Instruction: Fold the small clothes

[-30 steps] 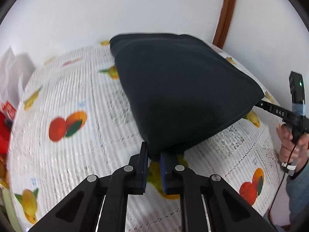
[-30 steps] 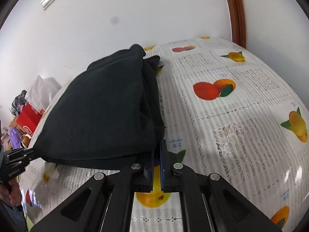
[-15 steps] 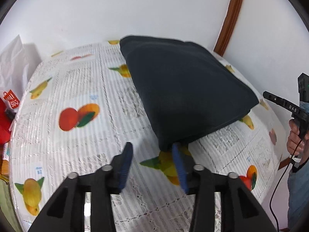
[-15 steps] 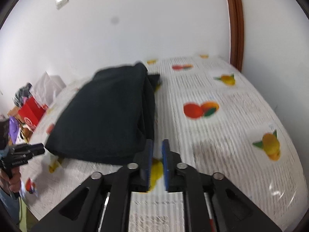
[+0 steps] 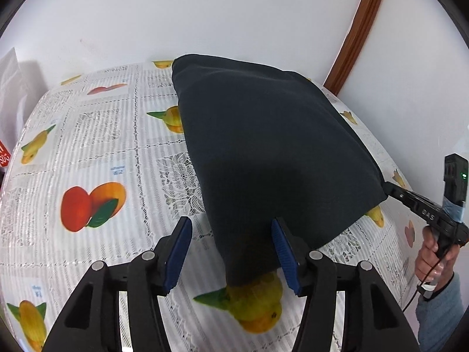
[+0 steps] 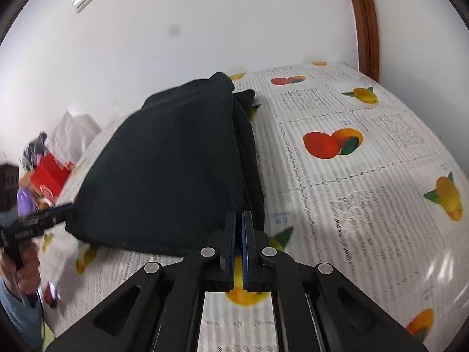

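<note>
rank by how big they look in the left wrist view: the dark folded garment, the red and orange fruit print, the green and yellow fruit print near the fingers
1. dark folded garment, by far the largest.
2 and 3. red and orange fruit print and green and yellow fruit print: about alike, and the second is nearer the camera, so unranked.

A table carries everything, covered by a white lace-patterned cloth (image 5: 96, 152) printed with fruit: red and orange pairs, yellow ones with green leaves. Its far edge meets a white wall, and a brown wooden frame stands at the far right corner. A dark folded garment (image 5: 263, 152) lies directly on the cloth, spread from near the far edge toward the near side, its near corner over a yellow fruit print. In the right wrist view its layered edges show along the right side (image 6: 246, 152). At the table's left end sit a white bag (image 6: 73, 129) and a red box (image 6: 49, 176), blurred
</note>
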`<state>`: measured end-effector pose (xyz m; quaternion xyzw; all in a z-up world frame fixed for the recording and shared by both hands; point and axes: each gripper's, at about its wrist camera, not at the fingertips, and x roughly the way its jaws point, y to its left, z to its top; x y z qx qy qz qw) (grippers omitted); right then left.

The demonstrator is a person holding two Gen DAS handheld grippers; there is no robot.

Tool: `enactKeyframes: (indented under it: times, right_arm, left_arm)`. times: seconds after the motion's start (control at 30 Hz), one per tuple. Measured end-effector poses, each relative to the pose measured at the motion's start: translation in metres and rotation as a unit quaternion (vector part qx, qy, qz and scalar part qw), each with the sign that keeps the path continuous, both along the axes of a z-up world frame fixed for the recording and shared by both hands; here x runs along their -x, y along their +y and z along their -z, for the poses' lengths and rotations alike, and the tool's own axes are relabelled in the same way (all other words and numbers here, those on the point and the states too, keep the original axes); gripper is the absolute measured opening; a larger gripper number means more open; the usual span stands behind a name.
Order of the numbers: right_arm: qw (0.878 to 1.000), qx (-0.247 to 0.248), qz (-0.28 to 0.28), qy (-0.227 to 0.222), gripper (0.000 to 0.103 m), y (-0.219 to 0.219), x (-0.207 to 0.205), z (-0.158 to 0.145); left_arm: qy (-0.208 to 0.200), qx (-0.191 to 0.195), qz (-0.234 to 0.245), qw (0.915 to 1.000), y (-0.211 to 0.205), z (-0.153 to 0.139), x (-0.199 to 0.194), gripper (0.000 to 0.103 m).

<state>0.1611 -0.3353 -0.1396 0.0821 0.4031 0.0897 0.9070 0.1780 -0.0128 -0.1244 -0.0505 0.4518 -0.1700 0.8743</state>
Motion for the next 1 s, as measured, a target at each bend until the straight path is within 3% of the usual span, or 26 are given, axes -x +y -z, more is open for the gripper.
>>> enactKeyframes:
  times: [0.13,0.27,0.33,0.4,0.53,0.63,0.8,1.0]
  right_arm:
    - [1.000,0.011,-0.014,-0.014,0.006,0.003,-0.005,-0.020]
    - [0.999,0.020,-0.019,-0.016,0.019,0.014,-0.035,-0.023]
    - [1.000,0.007,-0.008,-0.003,0.019,0.016,-0.052,-0.014]
    - [1.000,-0.014,0.004,0.005,0.004,0.014,-0.060,-0.005]
    - [0.999,-0.032,0.006,-0.029,0.003,0.008,-0.046,-0.004]
    - [1.000,-0.016,0.002,-0.013,0.003,0.012,-0.045,-0.005]
    - [0.998,0.065,-0.009,0.000,0.004,0.031,-0.037,-0.024]
    - [0.998,0.052,0.000,-0.024,0.005,0.026,-0.041,-0.043]
  left_arm:
    - [-0.006,0.000,0.001,1.0000,0.000,-0.003,-0.004,0.059]
    - [-0.003,-0.005,0.004,1.0000,-0.002,0.001,-0.010,0.063]
    - [0.000,-0.003,0.002,1.0000,-0.001,0.004,-0.011,0.064]
    - [0.002,-0.002,0.000,1.0000,-0.001,0.008,-0.013,0.065]
    - [0.015,0.009,-0.004,0.9998,0.001,0.012,-0.017,0.066]
    - [0.023,0.009,-0.012,0.9996,0.000,0.011,-0.014,0.065]
    - [0.022,-0.008,0.003,0.9997,-0.006,0.007,-0.007,0.065]
    - [0.021,0.007,-0.014,0.9996,0.001,0.005,-0.015,0.065]
